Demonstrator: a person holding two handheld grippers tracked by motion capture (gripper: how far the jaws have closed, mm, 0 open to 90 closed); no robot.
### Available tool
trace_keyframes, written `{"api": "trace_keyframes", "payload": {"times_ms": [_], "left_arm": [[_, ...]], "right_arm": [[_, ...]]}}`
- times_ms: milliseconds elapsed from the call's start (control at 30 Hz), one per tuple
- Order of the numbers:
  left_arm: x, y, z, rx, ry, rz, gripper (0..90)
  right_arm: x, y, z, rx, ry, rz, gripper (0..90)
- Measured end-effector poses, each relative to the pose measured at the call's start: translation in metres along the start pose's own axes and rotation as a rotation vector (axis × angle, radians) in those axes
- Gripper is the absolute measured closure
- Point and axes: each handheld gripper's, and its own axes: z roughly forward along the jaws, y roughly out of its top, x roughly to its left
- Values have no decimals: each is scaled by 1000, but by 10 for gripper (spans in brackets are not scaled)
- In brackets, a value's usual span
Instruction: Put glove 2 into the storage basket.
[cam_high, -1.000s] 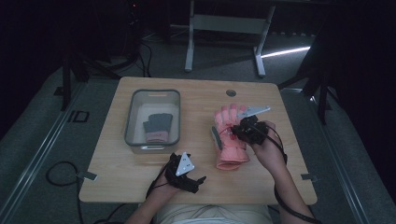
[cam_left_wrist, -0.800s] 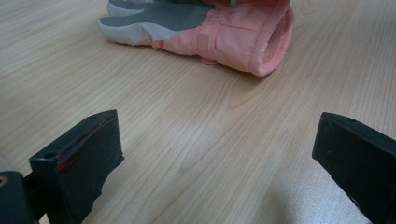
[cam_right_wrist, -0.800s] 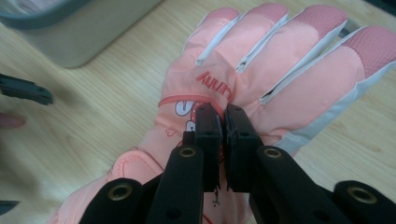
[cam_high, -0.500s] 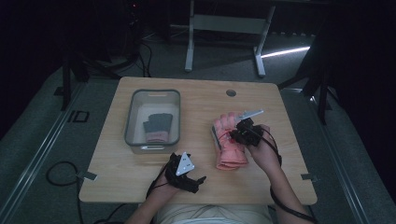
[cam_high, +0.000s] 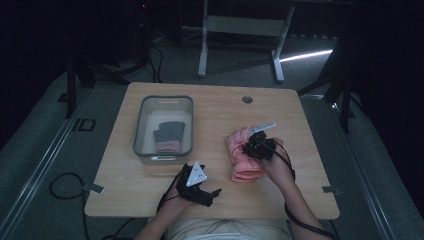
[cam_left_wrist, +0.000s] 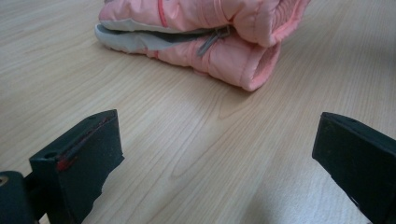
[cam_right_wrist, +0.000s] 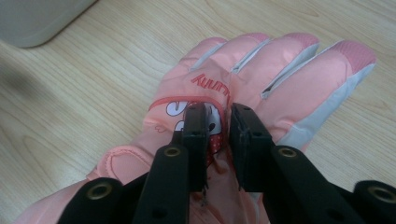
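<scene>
Right gripper view: right gripper (cam_right_wrist: 218, 121) clenched on pink glove (cam_right_wrist: 261, 70) fabric.
Left gripper (cam_left_wrist: 215, 154): released, glove well ahead on table (cam_left_wrist: 93, 60).

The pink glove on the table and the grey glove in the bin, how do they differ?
The pink glove is puffy and lies on the bare table, pinched by the right gripper; the grey glove looks flatter and darker, lies inside the bin, and nothing touches it. Both lie flat with fingers pointing away from the person.
</scene>
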Motion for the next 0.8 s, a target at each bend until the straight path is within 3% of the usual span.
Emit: {"api": "trace_keyframes", "payload": {"times_ms": [100, 167, 200, 233, 267, 333, 367, 400, 433, 500, 600, 733, 800], "left_arm": [[-1, 10, -6, -39, 22, 1, 22], [-1, 18, -9, -29, 69, -4, 24], [-1, 18, -9, -29, 69, -4, 19], [1, 27, -10, -21, 37, -59, 19], [2, 32, -10, -20, 13, -87, 19], [2, 32, -10, -20, 13, -87, 19], [1, 53, -7, -15, -37, -117, 21], [1, 53, -7, -15, -37, -117, 31], [3, 68, -5, -14, -58, -118, 34], [6, 84, -1, -13, -44, -102, 48], [15, 106, 8, -13, -11, -81, 72], [28, 119, 28, 25, -8, -102, 112], [42, 119, 50, 58, -3, -165, 149]], "right_arm": [[-2, 2, -10, -37, 8, 1, 699], [-5, 4, -18, -64, 11, 5, 680], [-5, 4, -18, -64, 11, 5, 680], [-8, 6, -27, -95, 7, 12, 666], [-10, 6, -31, -109, 0, 16, 659], [-12, 7, -34, -120, -2, 20, 659], [-17, 7, -38, -136, -18, 34, 641], [-17, 7, -38, -136, -18, 34, 641], [-20, 7, -39, -142, -20, 39, 619], [-21, 7, -38, -144, -13, 35, 617], [-21, 5, -31, -150, 8, 30, 588], [-32, -2, -24, -167, 22, 92, 554], [-37, -6, -23, -181, 51, 117, 535]]}}
